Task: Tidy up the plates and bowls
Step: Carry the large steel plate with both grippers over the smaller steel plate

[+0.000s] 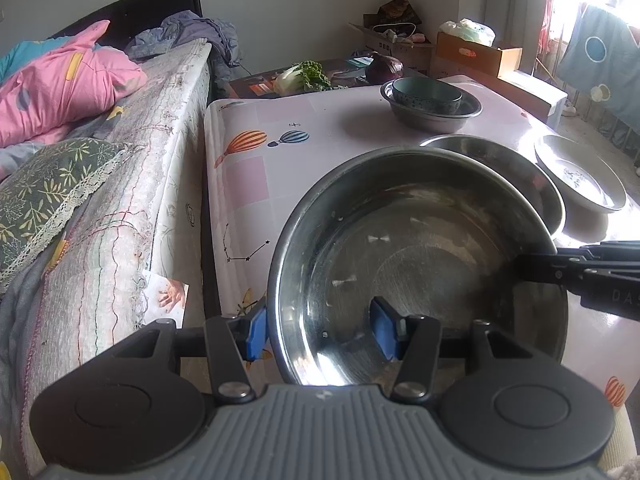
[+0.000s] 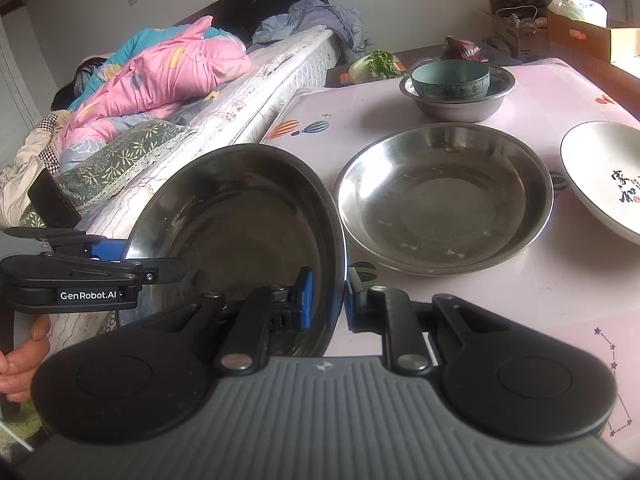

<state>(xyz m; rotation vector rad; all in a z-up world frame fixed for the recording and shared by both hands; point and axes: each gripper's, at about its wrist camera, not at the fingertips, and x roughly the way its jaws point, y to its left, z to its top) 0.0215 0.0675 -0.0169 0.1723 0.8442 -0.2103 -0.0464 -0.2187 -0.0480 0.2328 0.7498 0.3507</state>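
A steel plate (image 1: 420,264) is held above the table, tilted, by both grippers. My left gripper (image 1: 320,330) straddles its near-left rim with its blue pads wide apart, one outside and one inside. My right gripper (image 2: 325,300) is shut on the same plate's (image 2: 240,216) right rim. The right gripper also shows at the plate's right edge in the left wrist view (image 1: 560,272). A second steel plate (image 2: 444,196) lies flat on the table. A white ceramic plate (image 2: 604,176) with black characters lies at the right. A teal bowl (image 2: 450,78) sits inside a steel bowl (image 2: 460,106) further back.
The table (image 2: 520,300) has a pink patterned cover. A bed (image 1: 100,160) with pink bedding runs along its left side. Greens (image 1: 304,76), a purple cabbage (image 1: 384,66) and cardboard boxes (image 1: 476,54) stand behind the table.
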